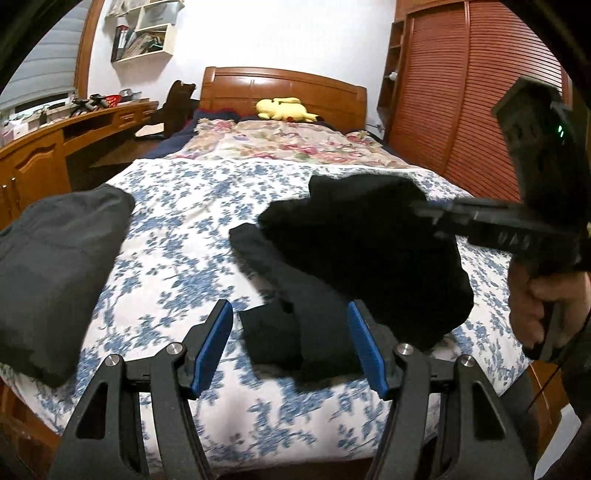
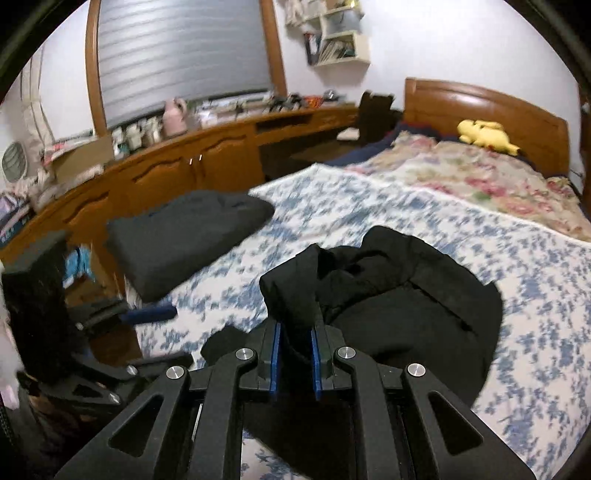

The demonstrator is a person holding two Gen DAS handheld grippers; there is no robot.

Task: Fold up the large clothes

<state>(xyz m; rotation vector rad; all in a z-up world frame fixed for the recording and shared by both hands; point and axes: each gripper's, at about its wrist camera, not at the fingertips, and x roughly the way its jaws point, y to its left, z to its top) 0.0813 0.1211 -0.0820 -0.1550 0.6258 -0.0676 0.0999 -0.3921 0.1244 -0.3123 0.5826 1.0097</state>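
A crumpled black garment (image 1: 369,251) lies on the bed's blue-flowered sheet (image 1: 184,229), with a sleeve or leg trailing toward the near edge. My left gripper (image 1: 291,343) hovers open over that trailing end, nothing between its blue pads. My right gripper (image 2: 295,332) is shut on a raised bunch of the black garment (image 2: 406,306), the cloth standing up between its pads. In the left wrist view the right gripper (image 1: 421,212) comes in from the right, held by a hand (image 1: 535,306), its tip over the garment. A folded dark grey garment (image 1: 51,273) rests at the bed's left side.
A yellow plush toy (image 1: 284,110) lies by the wooden headboard (image 1: 280,88) on a flowered quilt (image 1: 280,142). Wooden desk and cabinets (image 2: 177,162) run along the left of the bed; a slatted wardrobe (image 1: 476,110) stands on the right. Wall shelves (image 1: 144,33) hang above.
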